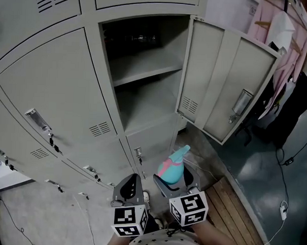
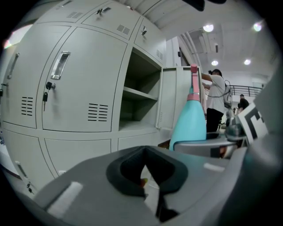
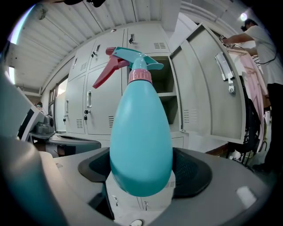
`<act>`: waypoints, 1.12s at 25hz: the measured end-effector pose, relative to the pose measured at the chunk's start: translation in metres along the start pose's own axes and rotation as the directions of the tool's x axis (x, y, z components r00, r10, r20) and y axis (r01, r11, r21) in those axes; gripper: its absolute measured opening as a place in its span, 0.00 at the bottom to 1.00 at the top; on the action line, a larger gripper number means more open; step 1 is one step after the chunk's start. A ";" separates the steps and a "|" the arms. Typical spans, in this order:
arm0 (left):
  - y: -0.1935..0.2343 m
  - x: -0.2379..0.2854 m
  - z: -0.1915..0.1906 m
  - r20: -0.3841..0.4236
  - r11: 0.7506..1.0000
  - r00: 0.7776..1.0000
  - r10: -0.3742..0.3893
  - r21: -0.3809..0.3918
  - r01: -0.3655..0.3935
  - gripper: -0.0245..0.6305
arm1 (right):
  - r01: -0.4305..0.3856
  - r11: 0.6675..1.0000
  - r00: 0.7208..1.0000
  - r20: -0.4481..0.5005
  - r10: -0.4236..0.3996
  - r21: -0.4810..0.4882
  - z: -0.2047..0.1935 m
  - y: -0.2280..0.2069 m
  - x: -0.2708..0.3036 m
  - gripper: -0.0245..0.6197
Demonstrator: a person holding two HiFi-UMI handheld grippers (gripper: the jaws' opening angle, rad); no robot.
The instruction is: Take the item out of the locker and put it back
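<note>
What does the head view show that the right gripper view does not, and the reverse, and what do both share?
Head view only: a white cable on the floor. Right gripper view only: the red trigger, a standing person. Both: the spray bottle held in the right gripper, and the open locker.

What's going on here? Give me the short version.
A person stands at an open locker with a gripper in each hand. The right gripper is clamped on a teal spray bottle with a pink trigger, held upright out in front of the locker, whose door is swung wide. The left gripper is shut and empty beside it. The bottle is not on the shelf.
</note>
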State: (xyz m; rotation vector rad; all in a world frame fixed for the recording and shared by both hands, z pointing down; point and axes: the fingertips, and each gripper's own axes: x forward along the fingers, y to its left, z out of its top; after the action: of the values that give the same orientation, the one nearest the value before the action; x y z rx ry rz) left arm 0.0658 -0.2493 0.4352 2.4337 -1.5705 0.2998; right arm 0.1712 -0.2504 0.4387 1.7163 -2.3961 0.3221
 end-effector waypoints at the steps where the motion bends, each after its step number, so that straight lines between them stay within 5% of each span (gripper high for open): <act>1: 0.000 0.000 0.000 -0.002 1.000 1.000 0.001 0.000 -0.001 0.04 | -0.003 1.000 1.000 0.000 0.003 0.001 0.000 0.001 -0.001 0.67; 28: 0.002 -0.009 0.012 0.049 1.000 0.999 0.018 -0.010 -0.018 0.05 | -0.023 0.999 1.000 0.001 0.023 -0.023 0.004 0.010 0.001 0.67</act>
State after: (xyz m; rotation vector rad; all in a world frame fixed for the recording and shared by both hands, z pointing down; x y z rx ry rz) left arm 0.0605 -0.2461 0.4212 2.4388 -1.6107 0.2364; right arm 0.1617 -0.2496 0.4349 1.6810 -2.4121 0.2950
